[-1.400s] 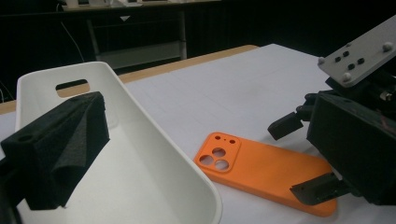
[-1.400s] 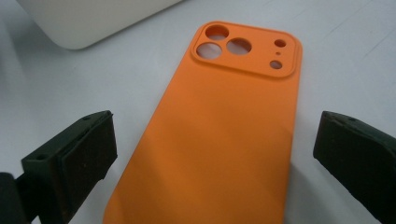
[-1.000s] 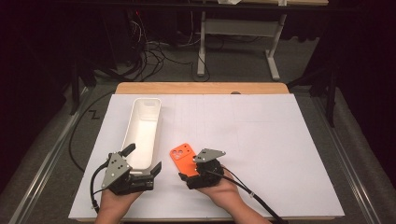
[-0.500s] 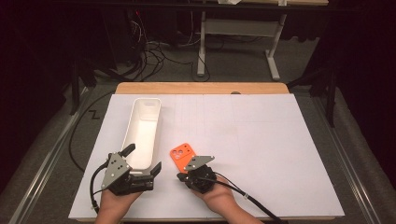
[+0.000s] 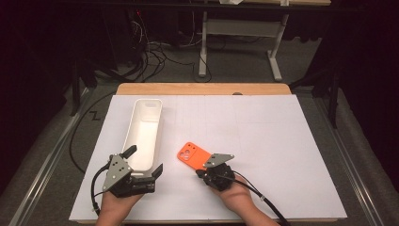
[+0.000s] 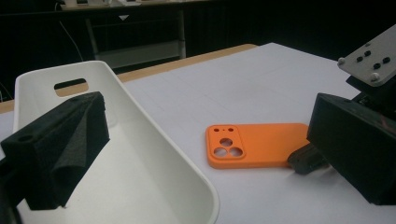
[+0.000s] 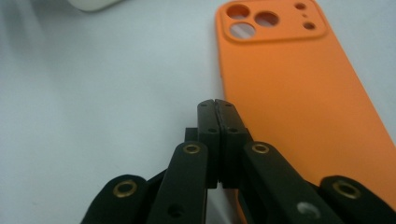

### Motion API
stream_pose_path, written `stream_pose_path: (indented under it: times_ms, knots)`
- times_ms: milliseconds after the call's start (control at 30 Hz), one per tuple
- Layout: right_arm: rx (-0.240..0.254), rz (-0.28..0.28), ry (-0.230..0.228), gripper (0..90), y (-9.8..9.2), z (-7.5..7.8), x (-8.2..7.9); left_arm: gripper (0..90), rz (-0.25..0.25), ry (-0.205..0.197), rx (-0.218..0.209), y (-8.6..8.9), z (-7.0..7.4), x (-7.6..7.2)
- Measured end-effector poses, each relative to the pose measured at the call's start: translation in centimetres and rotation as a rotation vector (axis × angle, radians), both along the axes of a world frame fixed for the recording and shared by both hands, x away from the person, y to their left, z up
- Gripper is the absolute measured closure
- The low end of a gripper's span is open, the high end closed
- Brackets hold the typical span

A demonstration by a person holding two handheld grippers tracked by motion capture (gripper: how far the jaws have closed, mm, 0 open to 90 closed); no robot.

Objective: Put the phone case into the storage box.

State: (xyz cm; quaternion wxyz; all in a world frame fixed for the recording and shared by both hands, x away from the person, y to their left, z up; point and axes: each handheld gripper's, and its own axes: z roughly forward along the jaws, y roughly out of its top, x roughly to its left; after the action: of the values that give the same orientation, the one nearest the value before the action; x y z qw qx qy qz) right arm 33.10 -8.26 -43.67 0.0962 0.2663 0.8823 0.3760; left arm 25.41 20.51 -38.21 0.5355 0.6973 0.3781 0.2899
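An orange phone case lies flat on the white table, camera holes toward the far left. My right gripper is shut, its jaws pressed together with nothing between them. Its tips rest against the case's long left edge near the bottom end. From the left gripper view the case has the right gripper touching its near corner. My left gripper is open, straddling the near end of a white tray. One of its fingers hangs over the tray's inside.
The long white tray has a handle slot at its far end and nothing in it. White sheet covers the table, with a wooden strip along the far edge. Cables trail from both grippers toward the person.
The right gripper has shifted slightly along the case's near end and the case has turned a little. The left gripper has stayed put.
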Motion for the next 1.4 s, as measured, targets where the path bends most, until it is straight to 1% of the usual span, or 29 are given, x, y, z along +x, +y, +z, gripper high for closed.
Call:
stream_pose_path:
  times_ms: [33, 67, 133, 200, 267, 300, 367, 433, 467, 533, 567, 600, 633, 700, 733, 767, 800, 833, 867, 1000, 1100, 1133, 1233, 1400]
  knots:
    - [-0.006, -0.009, 0.002, 90.0, -0.4, -0.1, 0.1, 0.1, -0.001, 0.000, -0.001, 0.0, 0.0, 0.0]
    - [0.003, -0.010, 0.009, 90.0, -0.8, -0.2, 0.3, 0.1, -0.001, 0.000, -0.001, 0.0, 0.0, 0.0]
    - [0.006, -0.012, 0.013, 90.0, -1.2, -0.1, 0.4, 0.1, -0.001, 0.001, -0.002, 0.0, 0.0, 0.0]
    - [0.020, 0.005, 0.001, 90.0, -1.6, 0.1, 0.3, 0.1, -0.002, 0.001, -0.002, 0.0, 0.0, 0.0]
    - [0.039, 0.015, -0.001, 86.8, -2.3, 0.5, 0.4, 0.1, -0.002, 0.002, -0.001, 0.0, 0.0, 0.0]
    - [0.046, 0.012, -0.004, 81.9, -2.7, 0.8, 0.6, 0.1, -0.002, 0.002, 0.000, -0.1, 0.0, 0.0]
    - [0.065, 0.015, 0.001, 75.1, -3.4, 1.1, 0.8, 0.1, -0.003, 0.003, -0.001, -0.1, -0.1, 0.0]
    - [0.069, 0.020, -0.001, 66.1, -4.0, 1.6, 1.1, 0.1, -0.004, 0.004, -0.001, -0.1, -0.1, 0.0]
    - [0.062, 0.016, -0.005, 58.9, -4.2, 1.8, 1.3, 0.1, -0.005, 0.004, 0.000, -0.2, -0.1, 0.0]
    - [0.051, 0.015, -0.009, 49.3, -4.5, 2.0, 1.5, 0.1, -0.006, 0.005, 0.001, -0.2, -0.1, 0.0]
    - [0.051, 0.015, -0.009, 49.3, -4.5, 2.0, 1.5, 0.1, -0.006, 0.005, 0.001, -0.2, -0.1, 0.0]
    - [0.026, 0.006, -0.022, 32.4, -4.8, 2.2, 1.9, 0.1, -0.006, 0.004, 0.001, -0.2, -0.1, 0.0]
    - [0.023, 0.006, -0.019, 28.2, -4.8, 2.2, 2.0, 0.1, -0.006, 0.004, 0.001, -0.2, -0.1, 0.0]
    - [0.013, 0.002, -0.013, 16.6, -4.8, 2.1, 2.4, 0.1, -0.006, 0.004, 0.000, -0.2, -0.1, 0.0]
    - [0.013, 0.003, -0.014, 13.7, -4.8, 2.1, 2.5, 0.1, -0.007, 0.004, 0.001, -0.2, -0.1, 0.0]
    - [0.016, 0.011, -0.015, 8.2, -4.7, 2.0, 2.6, 0.1, -0.007, 0.004, 0.000, -0.2, -0.1, 0.0]
    - [0.017, 0.019, -0.014, 4.8, -4.6, 2.0, 2.7, 0.1, -0.008, 0.004, 0.000, -0.2, -0.1, 0.0]
    - [0.011, 0.022, -0.012, 1.0, -4.4, 1.8, 2.9, 0.1, -0.009, 0.004, 0.002, -0.2, -0.1, 0.0]
    - [0.006, 0.026, 0.000, 0.1, -4.2, 1.7, 3.1, 0.1, -0.011, 0.004, 0.003, -0.2, -0.1, 0.0]
    - [-0.015, 0.022, -0.011, 0.0, -3.4, 1.3, 4.1, 0.1, -0.014, 0.003, 0.004, -0.2, -0.1, 0.0]
    - [-0.016, 0.019, -0.002, 0.0, -3.1, 1.2, 4.5, 0.1, -0.014, 0.004, 0.004, -0.2, -0.1, 0.0]
    - [-0.022, 0.030, 0.011, 0.1, -2.5, 1.0, 5.2, 0.1, -0.013, 0.005, 0.001, -0.2, -0.1, 0.0]
    - [-0.043, 0.046, 0.017, 0.1, -1.7, 0.8, 5.7, 0.1, -0.012, 0.005, -0.001, -0.2, -0.1, 0.0]
    - [-0.097, 0.078, 0.026, 0.5, -0.4, 0.6, 6.3, 0.1, -0.012, 0.005, -0.003, -0.1, -0.1, 0.0]
